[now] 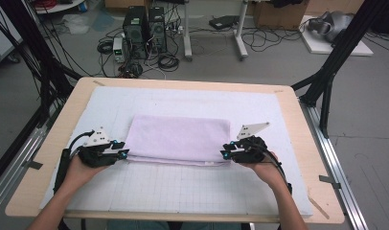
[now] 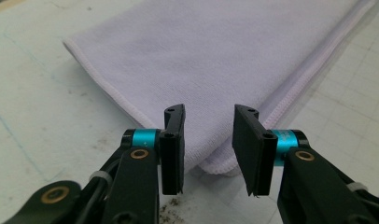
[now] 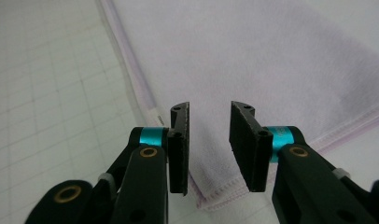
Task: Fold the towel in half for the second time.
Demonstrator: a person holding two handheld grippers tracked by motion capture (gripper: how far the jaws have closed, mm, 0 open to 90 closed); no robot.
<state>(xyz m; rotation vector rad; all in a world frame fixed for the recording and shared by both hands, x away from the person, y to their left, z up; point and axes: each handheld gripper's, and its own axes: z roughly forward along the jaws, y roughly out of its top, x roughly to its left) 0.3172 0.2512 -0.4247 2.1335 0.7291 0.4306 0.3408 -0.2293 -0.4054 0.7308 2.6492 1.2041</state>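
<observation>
- Two grippers sit at the near corners of a folded lilac towel (image 1: 178, 140): left gripper (image 1: 120, 152) at its 8 o'clock corner, right gripper (image 1: 225, 153) at its 4 o'clock corner.
- Both pairs of jaws stand parted, gripping nothing; each corner lies just beyond and under the gap, pads clear of the cloth.
- Towel rests flat mid-table on the white grid mat (image 1: 183, 189); stitched hems (image 2: 290, 93) stacked along the near edge, which suggests a fold already made.
- Judgement: mirrored placement suits pinching both corners for another fold toward 12 o'clock.
- Bare mat lies beyond the far hem; table edge (image 1: 298, 103) well apart.
</observation>
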